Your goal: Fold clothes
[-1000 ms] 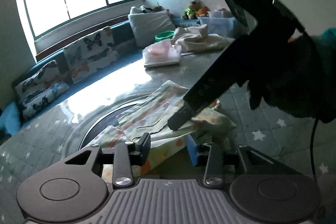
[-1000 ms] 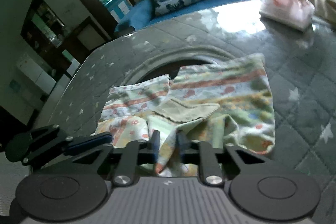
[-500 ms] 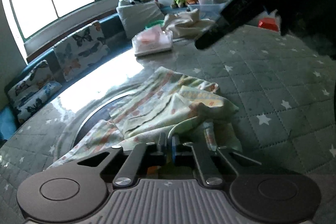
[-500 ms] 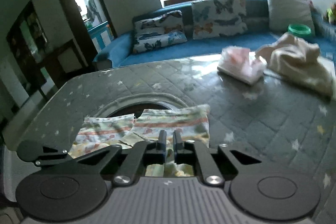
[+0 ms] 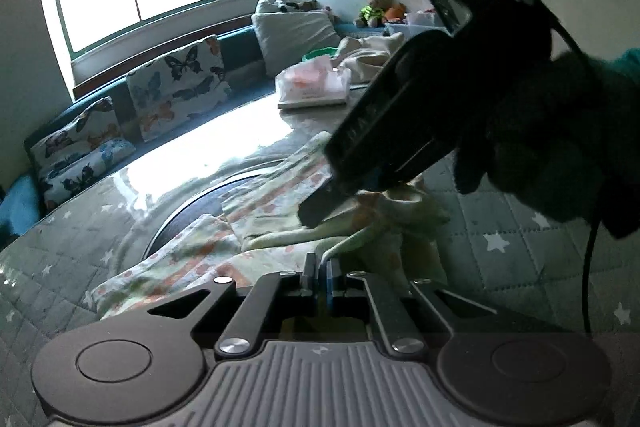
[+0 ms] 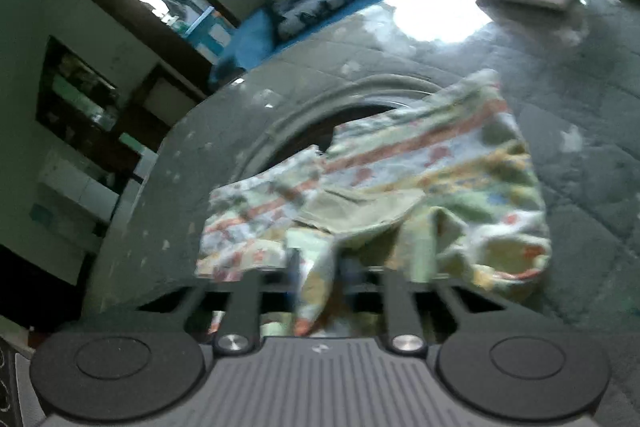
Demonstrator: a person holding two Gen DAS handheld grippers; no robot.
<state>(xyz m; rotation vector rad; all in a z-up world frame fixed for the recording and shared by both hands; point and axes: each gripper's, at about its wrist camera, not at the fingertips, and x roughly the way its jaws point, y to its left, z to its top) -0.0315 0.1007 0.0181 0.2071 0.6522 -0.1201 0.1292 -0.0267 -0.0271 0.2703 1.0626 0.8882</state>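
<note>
Both tools, left [image 5: 319, 273] and right [image 6: 318, 267], clamped tight on the patterned garment [image 6: 420, 183]

What my cameras cannot make out

My right wrist view is smeared with motion blur, so the striped, flower-printed cloth [image 6: 404, 195] shows no sharp edges and my right gripper [image 6: 316, 267] is half buried in its folds. In my left view, that dark tool and my gloved hand [image 5: 560, 143] hide the cloth's far right part.
</note>
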